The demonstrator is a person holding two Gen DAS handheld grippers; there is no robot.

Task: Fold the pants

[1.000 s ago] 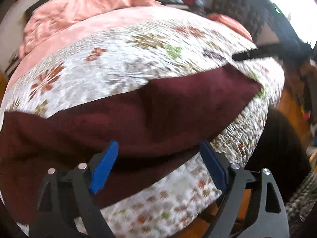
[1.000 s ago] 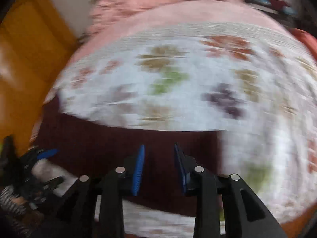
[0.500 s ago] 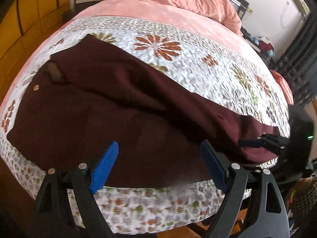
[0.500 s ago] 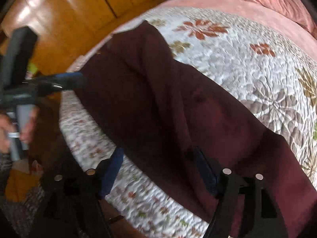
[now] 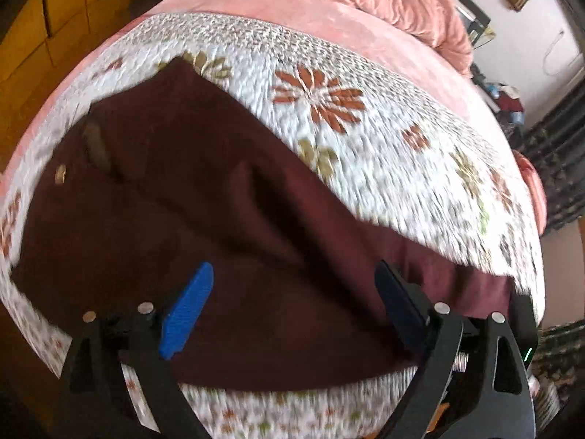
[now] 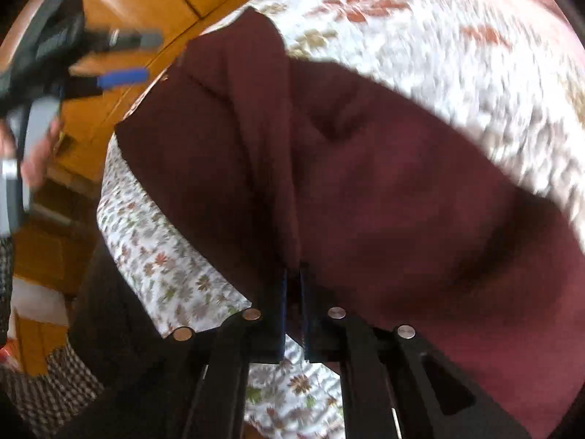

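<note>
Two-layered maroon pants (image 5: pixel 226 241), creased

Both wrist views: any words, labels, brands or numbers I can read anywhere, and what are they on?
None readable.
Pants: no tag or print visible; only a small metal button.
Quilt: flower pattern, no lettering.
Background clutter by the wall: too small and blurred to read.

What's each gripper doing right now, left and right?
Left gripper: open, fingers wide above the maroon pants, holding nothing.
Right gripper: just closed, fingers pinching the near edge of the pants.
</note>
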